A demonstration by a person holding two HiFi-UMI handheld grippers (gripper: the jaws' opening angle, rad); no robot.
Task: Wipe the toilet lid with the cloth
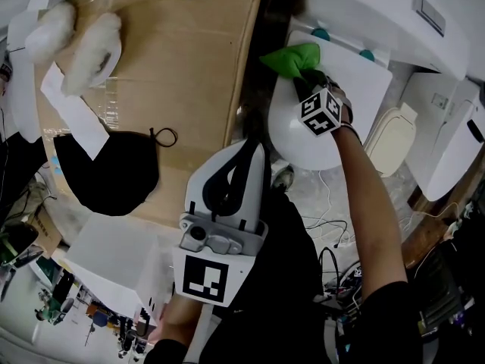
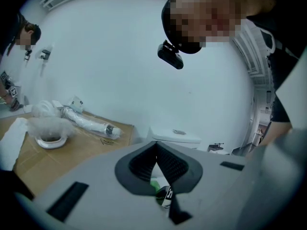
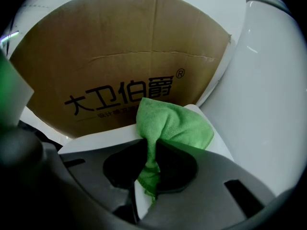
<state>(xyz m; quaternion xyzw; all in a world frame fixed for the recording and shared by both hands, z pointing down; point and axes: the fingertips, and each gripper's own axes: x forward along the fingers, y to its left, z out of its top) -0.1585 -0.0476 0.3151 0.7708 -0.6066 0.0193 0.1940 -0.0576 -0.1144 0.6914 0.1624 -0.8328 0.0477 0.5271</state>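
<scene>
The white toilet lid [image 1: 299,131] lies closed below the tank [image 1: 379,10]. A green cloth [image 1: 292,58] rests on the lid's far left part, near the hinge. My right gripper [image 1: 309,76] is shut on the cloth, its marker cube just behind over the lid. In the right gripper view the cloth [image 3: 168,123] is pinched between the jaws of that gripper [image 3: 152,150] and fans out over the lid [image 3: 96,137]. My left gripper [image 1: 254,149] is held back near the person's body, off the lid. Its jaws [image 2: 156,150] meet with nothing between them.
A large cardboard carton [image 1: 182,67] stands left of the toilet, with a black bag [image 1: 110,169] and plastic-wrapped white parts [image 1: 83,44] on it. A cream seat [image 1: 390,139] and another white fixture [image 1: 447,150] stand at the right. Cables [image 1: 333,237] trail on the floor.
</scene>
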